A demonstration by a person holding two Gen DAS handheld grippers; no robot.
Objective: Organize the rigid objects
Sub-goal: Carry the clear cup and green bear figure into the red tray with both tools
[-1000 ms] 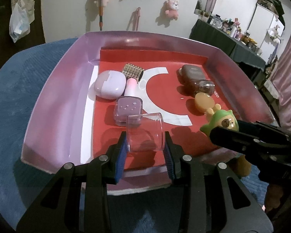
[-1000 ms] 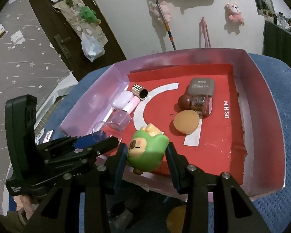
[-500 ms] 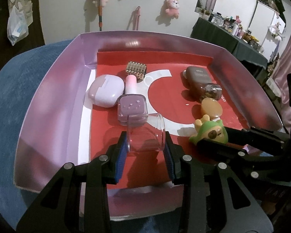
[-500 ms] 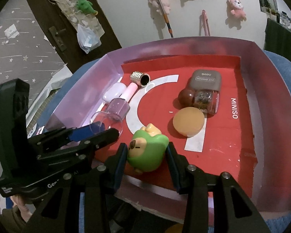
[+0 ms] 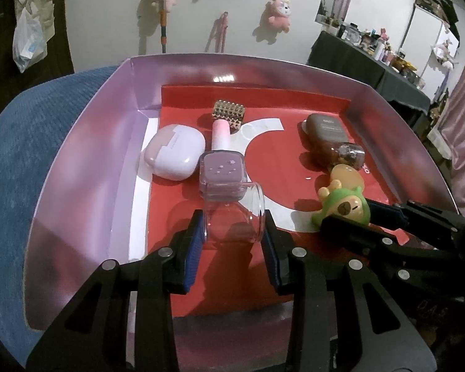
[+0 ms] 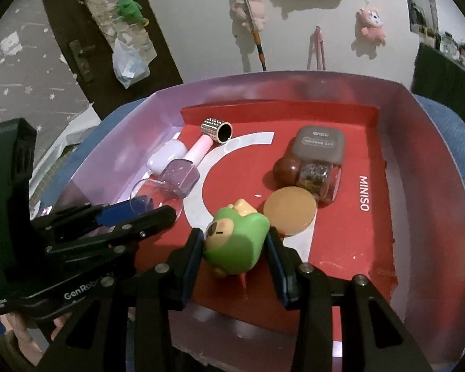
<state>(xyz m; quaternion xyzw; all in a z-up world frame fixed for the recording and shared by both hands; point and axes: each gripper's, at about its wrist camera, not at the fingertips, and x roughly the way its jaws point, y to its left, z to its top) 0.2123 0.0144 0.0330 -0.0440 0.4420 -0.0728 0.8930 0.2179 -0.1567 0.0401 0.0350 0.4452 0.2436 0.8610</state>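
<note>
The clear cup, on its side, is pinched by the left gripper low over the box, just before the purple bottle. The right gripper pinches the green toy beside the round orange lid. Placing is in hand (sorted by colour, seemingly); next, lower each and spread the fingers.

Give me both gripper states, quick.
Left gripper: shut on the clear jar.
Right gripper: shut on the green figurine.
</note>
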